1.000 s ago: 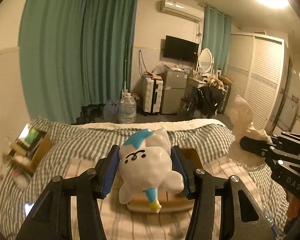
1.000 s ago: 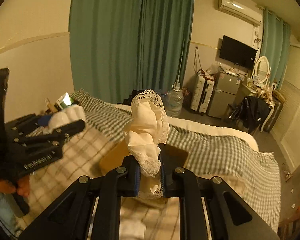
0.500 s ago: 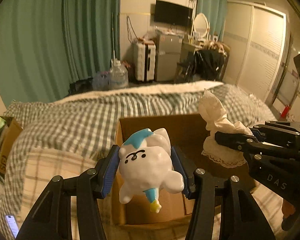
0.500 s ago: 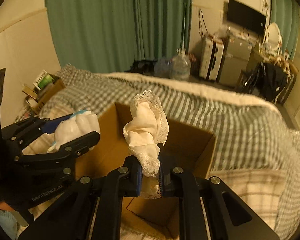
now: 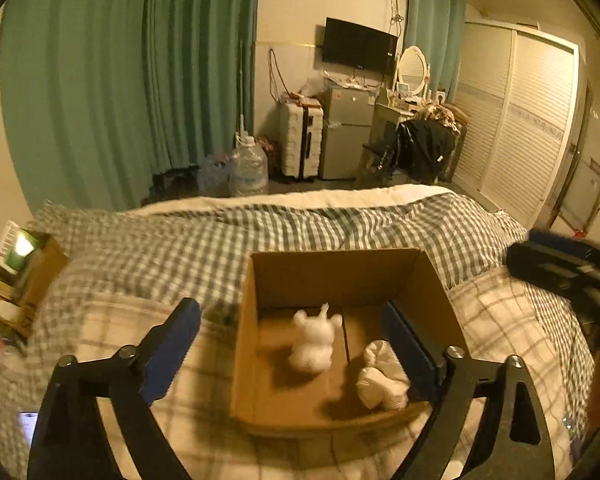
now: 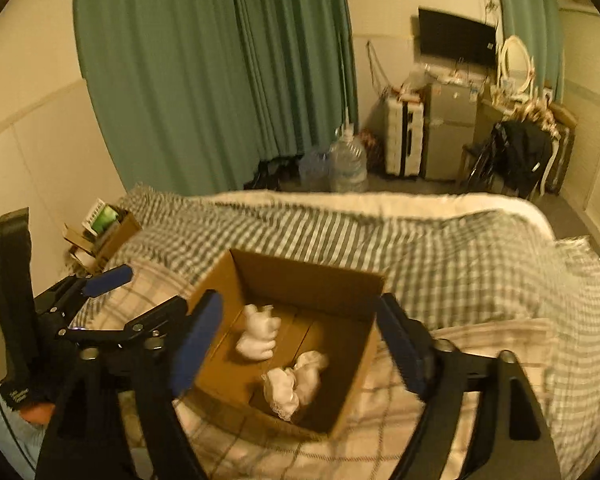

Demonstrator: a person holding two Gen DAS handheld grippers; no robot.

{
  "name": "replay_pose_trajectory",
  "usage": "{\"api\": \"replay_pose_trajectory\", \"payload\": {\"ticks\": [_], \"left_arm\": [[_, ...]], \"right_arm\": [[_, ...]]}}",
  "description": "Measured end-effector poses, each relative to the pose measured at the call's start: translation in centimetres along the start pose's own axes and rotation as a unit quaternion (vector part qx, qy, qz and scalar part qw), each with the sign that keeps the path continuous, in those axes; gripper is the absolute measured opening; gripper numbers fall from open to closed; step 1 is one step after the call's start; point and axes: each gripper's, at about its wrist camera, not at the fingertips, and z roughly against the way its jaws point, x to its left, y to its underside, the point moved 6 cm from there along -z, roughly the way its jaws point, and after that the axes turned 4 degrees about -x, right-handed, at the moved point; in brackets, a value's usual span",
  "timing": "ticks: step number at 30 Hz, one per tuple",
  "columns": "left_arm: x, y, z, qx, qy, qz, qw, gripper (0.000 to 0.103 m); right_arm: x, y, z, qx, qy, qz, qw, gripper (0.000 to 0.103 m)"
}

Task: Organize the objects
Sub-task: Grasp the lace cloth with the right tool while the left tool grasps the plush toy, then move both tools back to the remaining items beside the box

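Open brown cardboard box (image 5: 256,320) on the bed, holding white rounded toy figure (image 5: 312,344), seemingly light, graspable across its body, beside soft lace-trimmed cloth bundle (image 5: 380,384); left gripper (image 5: 292,344) and right gripper (image 6: 300,344) above it, jaws opening, empty.

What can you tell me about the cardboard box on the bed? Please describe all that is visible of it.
The cardboard box is plain brown, open on top, with upright walls and a seam along its floor. It sits on the checked bedding, slightly sunk in. Inside, a white toy figure lies near the middle, and a crumpled cream lace cloth lies by the near right corner. No claw touches the box.
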Motion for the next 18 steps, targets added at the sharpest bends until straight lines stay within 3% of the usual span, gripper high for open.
{"api": "replay_pose_trajectory", "payload": {"ticks": [7,14,18], "left_arm": [[-0.6,0.8,8.5,-0.024,-0.041,-0.046,0.9978,0.103],[-2.2,4.3,14.4,-0.037,-0.057,-0.049,0.9965,0.103],[-3.0,7.1,14.9,-0.032,-0.059,-0.034,0.9972,0.103]], "right_arm": [[1.0,-1.0,9.9,-0.054,0.043,0.047,0.997,0.102],[2.9,1.9,16.5,-0.080,0.075,0.089,0.990,0.103],[3.3,4.8,17.6,-0.076,0.079,0.095,0.989,0.103]]}}
